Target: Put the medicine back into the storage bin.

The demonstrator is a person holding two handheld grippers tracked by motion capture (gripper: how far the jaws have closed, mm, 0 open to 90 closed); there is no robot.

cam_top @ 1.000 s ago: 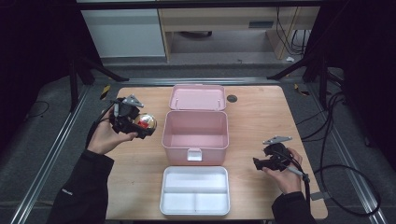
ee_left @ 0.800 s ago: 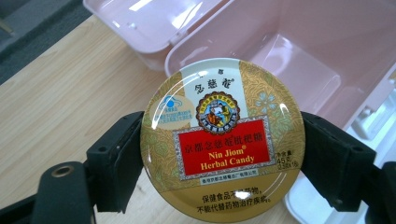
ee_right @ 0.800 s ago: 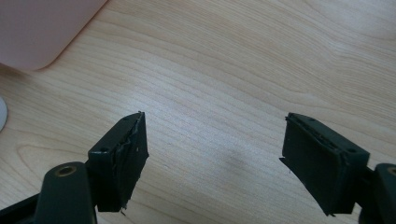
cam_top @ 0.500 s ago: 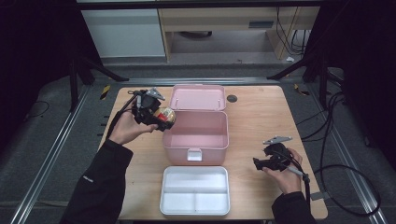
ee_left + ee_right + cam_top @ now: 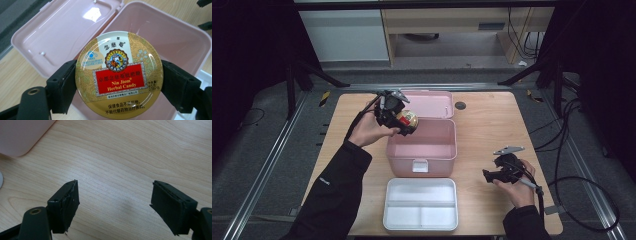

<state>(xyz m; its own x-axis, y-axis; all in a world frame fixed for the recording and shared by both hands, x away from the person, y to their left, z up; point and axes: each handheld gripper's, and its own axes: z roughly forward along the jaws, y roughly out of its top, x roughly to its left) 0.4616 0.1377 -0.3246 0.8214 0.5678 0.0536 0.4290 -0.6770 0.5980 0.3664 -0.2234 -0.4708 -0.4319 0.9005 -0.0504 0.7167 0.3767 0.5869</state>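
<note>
1. Wooden table (image 5: 482, 125): light wood top, matte. Everything sits on it or hangs above it.

2. Pink storage box (image 5: 422, 150): plastic, open, lid (image 5: 432, 104) folded flat behind it. The cavity looks empty as far as the left gripper view shows. Walls look thin and smooth; I judge it light enough to slide if bumped from the side.

3. White divided tray (image 5: 421, 204): lies flat just in front of the box, compartments bare.

4. Left gripper (image 5: 398, 116): held above the box's back left corner, jaws clamped across the candy tin, one pad on each side of the rim.

5. Right gripper (image 5: 492, 176): low over bare table, right of the tray, well apart from the box. Jaws stand wide with nothing between them; the right gripper view has only wood grain under them.

6. Nin Jiom herbal candy tin (image 5: 119, 75): round, flat, gold with a red label, face up, in the air above the box.
   - Judged stiff, light, not fragile.
   - The lacquered metal looks glossy, so likely slippery; the curved rim gives the flat pads little contact.
   - Best hold: across the full diameter, as now, pads level with the rim. An off-centre grip could let it twist or squirt out.
   - Lower it well into the box before letting go; dropped from height it may roll or land on edge.
</note>
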